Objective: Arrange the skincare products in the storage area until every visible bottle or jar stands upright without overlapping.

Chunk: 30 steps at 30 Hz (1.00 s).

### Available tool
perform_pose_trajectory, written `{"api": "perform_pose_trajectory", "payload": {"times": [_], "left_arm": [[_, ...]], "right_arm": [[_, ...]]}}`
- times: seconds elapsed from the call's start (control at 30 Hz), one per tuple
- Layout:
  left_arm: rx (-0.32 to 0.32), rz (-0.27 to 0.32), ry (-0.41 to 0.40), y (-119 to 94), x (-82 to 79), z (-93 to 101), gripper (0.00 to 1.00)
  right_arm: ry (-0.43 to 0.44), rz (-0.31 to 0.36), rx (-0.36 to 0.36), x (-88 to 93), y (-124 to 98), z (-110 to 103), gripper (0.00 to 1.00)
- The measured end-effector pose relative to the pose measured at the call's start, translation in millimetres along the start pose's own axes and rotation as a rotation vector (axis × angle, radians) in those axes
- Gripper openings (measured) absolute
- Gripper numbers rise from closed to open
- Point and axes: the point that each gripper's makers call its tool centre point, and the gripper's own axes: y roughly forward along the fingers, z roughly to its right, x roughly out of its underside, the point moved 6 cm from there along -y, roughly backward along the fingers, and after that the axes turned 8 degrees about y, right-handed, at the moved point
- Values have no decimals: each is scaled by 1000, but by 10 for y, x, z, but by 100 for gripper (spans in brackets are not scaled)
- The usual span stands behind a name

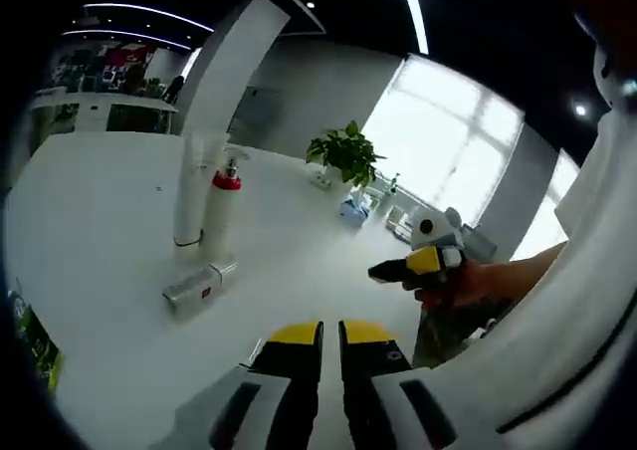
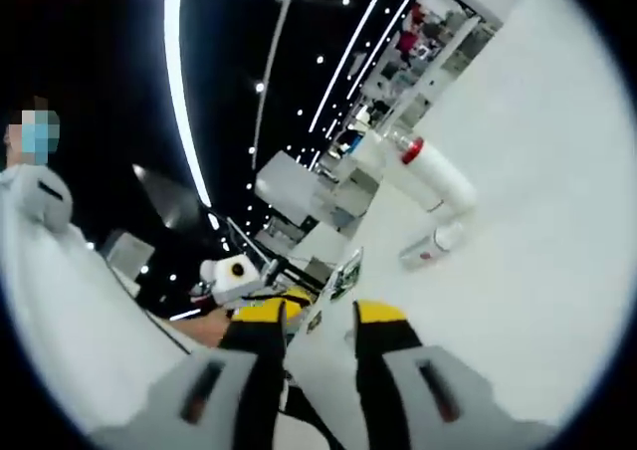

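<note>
Left gripper view has the skincare products at the left of centre on the white surface (image 1: 109, 231): a tall white tube (image 1: 192, 193) standing upright, a white bottle with a red collar and pump (image 1: 221, 211) upright just beside it and seemingly touching, and a small silver bottle (image 1: 199, 287) lying on its side a little below them. The lying one is what the task is about — it must be stood up.

I judge the silver bottle to be light and stiff, with a smooth, probably slippery metallic skin; a hold across the middle of its body, away from the cap end, looks safest, because it can roll. The tall tube seems soft-walled and easy to tip, so a nudge close to it is a risk.

The left gripper (image 1: 330, 342) at the bottom of the frame has its fingers almost pressed together with nothing between them. The right gripper (image 1: 390, 271), seen at the right in a person's hand, looks closed and empty too; in the right gripper view its fingers (image 2: 378, 316) stand a small gap apart — nothing is held.

Labels on the products are too small to read. In the right gripper view the products sit at the upper right, tilted by the camera roll, and the tube's top is hard to separate from the bright background.
</note>
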Motion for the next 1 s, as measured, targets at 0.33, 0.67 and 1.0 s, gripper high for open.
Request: {"api": "perform_pose_trajectory", "payload": {"times": [0.33, 0.67, 1.0], "left_arm": [[-32, -176, 14, 64, 78, -162, 14], [-175, -453, 184, 103, 211, -449, 37], [-212, -682, 261, 131, 501, -578, 46]], "right_arm": [[-65, -71, 47, 153, 72, 18, 25], [-55, -47, 70, 190, -11, 62, 31], [-66, -52, 70, 248, 59, 56, 33]]}}
